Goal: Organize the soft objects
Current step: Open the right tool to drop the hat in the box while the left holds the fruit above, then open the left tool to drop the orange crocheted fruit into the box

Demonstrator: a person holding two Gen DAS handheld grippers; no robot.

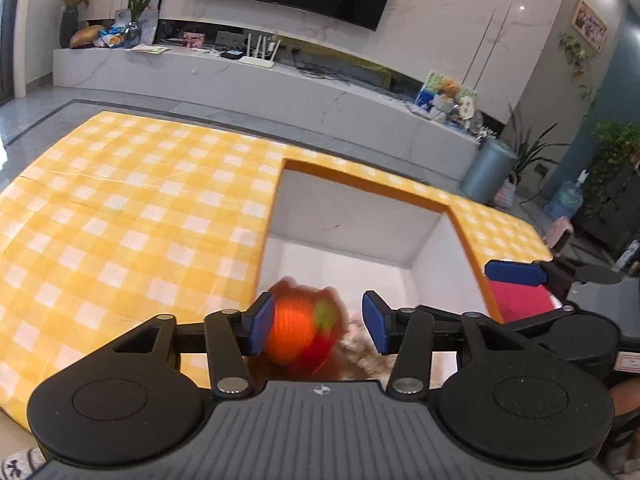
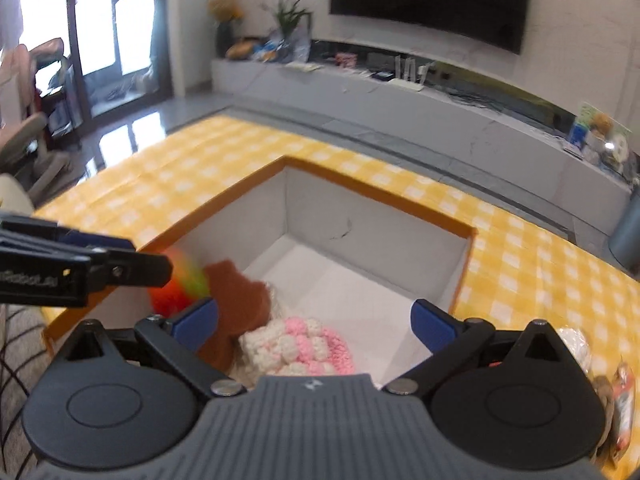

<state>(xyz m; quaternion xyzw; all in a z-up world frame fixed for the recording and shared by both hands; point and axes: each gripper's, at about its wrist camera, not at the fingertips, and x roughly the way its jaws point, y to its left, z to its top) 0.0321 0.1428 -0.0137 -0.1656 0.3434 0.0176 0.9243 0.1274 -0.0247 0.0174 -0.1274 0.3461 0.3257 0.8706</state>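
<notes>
An open box [image 1: 360, 178] with white inner walls and an orange rim [image 2: 360, 190] stands on the yellow checked cloth. Over its near corner is my left gripper [image 1: 318, 322]. A blurred orange soft toy [image 1: 300, 330] with a green patch lies against its left pad, and a gap shows at the right pad. My right gripper [image 2: 316, 320] stands wide open above the box, nothing pressed between its pads. Below it in the box lie a pink-and-white knitted piece [image 2: 304, 344] and a blurred brown plush [image 2: 240, 300]. The orange toy [image 2: 176, 294] shows just past the left gripper's fingers [image 2: 120, 268].
The yellow checked cloth [image 1: 120, 220] covers the table around the box. A magenta item [image 1: 520, 300] lies right of the box under the right gripper's finger [image 1: 514, 274]. A white netted bundle [image 2: 576, 344] and a packet [image 2: 624, 392] lie at the table's right edge.
</notes>
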